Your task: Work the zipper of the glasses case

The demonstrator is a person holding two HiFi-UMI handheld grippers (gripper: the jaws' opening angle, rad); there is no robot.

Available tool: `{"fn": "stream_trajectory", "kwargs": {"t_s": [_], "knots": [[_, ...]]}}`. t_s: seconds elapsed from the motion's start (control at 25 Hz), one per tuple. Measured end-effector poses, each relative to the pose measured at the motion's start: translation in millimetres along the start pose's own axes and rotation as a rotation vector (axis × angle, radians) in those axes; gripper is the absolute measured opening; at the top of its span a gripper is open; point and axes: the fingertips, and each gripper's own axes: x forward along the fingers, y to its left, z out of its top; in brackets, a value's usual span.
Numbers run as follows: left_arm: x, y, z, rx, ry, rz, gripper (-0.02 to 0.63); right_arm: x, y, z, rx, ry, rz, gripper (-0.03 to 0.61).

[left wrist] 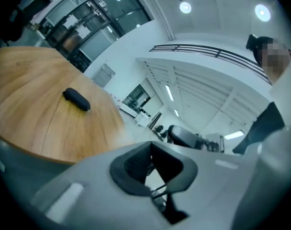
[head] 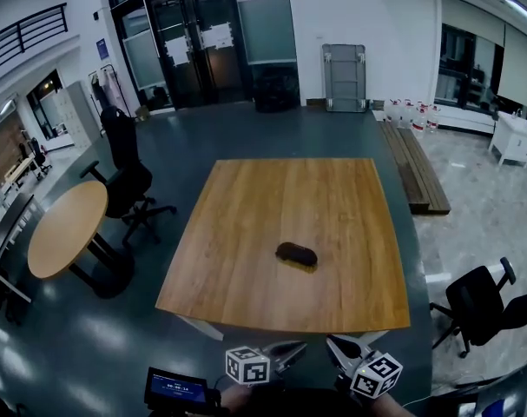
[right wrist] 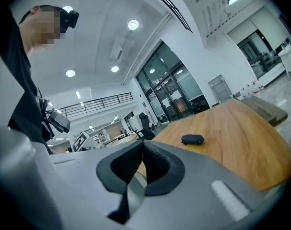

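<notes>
The glasses case (head: 296, 254) lies flat near the middle of the wooden worktop (head: 246, 233), a little toward the near edge, and it is the only thing on the wood. At this size it cannot be told whether its zipper is shut. Its central place likely keeps it clear of every edge, so it can be pinned and tugged without sliding off.

The left claw (head: 289, 352) and the right claw (head: 343, 350) hang side by side just off the near edge, well apart from the case, with their tips pointing toward it. Each has its jaws pressed together on nothing. This looks like a ready posture ahead of the reach, and the jaws would have to part before taking the case or its pull tab.

Room is generous, with bare wood all round the case. A round table (head: 68, 228) and an office chair (head: 480, 307) stand off to the sides, away from the reach path.
</notes>
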Motion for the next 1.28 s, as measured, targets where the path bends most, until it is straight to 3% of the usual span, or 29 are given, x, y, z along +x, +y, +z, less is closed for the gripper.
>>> {"fn": "stream_trajectory", "kwargs": {"t_s": [0.28,0.6,0.96,1.28], "knots": [[-4.7,-15.7,-29.0,-0.043,-0.039,0.067,0.003,-30.9,3.1,-10.5,0.046,0.004,0.009,0.006],[-11.8,-19.4,-18.3,0.040,-0.088,0.116,0.003,-46.7,12.4,-3.4,0.027,-0.052,-0.023,0.006],[-0.3,-26.9,-19.4,0.035,-0.063,0.074,0.003,-61.7,9.7,-1.1,0.028,-0.075,-0.087,0.006],[-2.1,-29.1,-28.0,0.016,-0.053,0.077,0.003,-60.4,14.4,-5.2,0.024,-0.058,-0.065,0.006]]}}
